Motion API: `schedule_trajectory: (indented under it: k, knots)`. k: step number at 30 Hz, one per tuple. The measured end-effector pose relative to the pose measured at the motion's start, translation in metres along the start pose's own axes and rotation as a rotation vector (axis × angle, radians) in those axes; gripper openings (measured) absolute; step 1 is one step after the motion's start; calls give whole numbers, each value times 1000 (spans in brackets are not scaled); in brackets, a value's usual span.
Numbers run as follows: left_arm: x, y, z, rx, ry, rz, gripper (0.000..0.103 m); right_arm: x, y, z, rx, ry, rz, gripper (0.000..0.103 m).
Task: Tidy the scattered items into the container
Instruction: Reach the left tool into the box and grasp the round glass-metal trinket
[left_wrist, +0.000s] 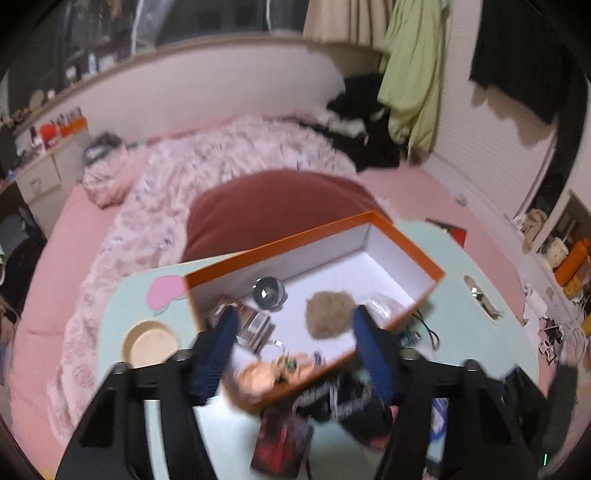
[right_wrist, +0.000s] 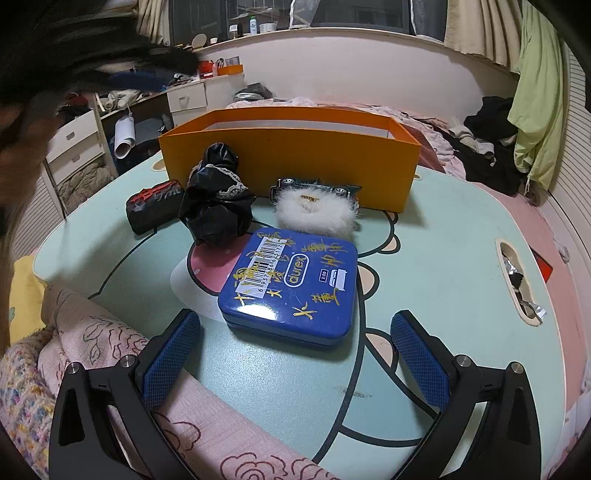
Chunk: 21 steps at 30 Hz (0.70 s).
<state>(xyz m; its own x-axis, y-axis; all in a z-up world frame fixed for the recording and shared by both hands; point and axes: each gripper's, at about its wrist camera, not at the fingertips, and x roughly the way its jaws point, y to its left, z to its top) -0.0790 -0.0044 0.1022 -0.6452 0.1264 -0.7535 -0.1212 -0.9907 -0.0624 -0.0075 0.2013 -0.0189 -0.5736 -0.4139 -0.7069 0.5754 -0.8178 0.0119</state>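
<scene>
Now your right gripper (right_wrist: 293, 345) hangs spread wide and empty just short of the blue tin (right_wrist: 291, 286), which lies flat on the table (right_wrist: 443, 266) in the middle of the right wrist view. Judging by its look, that tin is rigid, smooth-lidded and probably slippery, so take it across its two straight sides, low on the wall, rather than pinching the glossy lid.

Behind it, toward the upper middle, the white fluffy puff (right_wrist: 314, 212) sits just in front of the orange box (right_wrist: 291, 162); it should be very light and squashy, so nip it through the centre. The black crumpled bundle (right_wrist: 216, 201) to its left is soft and will give, so grab the bulk of it. A small dark block (right_wrist: 153, 206) lies left of that and looks stiff.

In the left wrist view, your left gripper (left_wrist: 295, 347) is blurred above the box's near end, its jaws partly drawn in. Nothing appears to be pinched between them. A tan fluffy ball (left_wrist: 328, 314) already lies inside the box.
</scene>
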Motion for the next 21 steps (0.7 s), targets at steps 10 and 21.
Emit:
schedule_trajectory:
  k: [10,21]
  knots:
    - [108,8,34,-106,253,123,35,-2,1,0,0,-3,0,103]
    - [140,16,33,-151,351,131,25,-1,3,3,-2,-5,3,103]
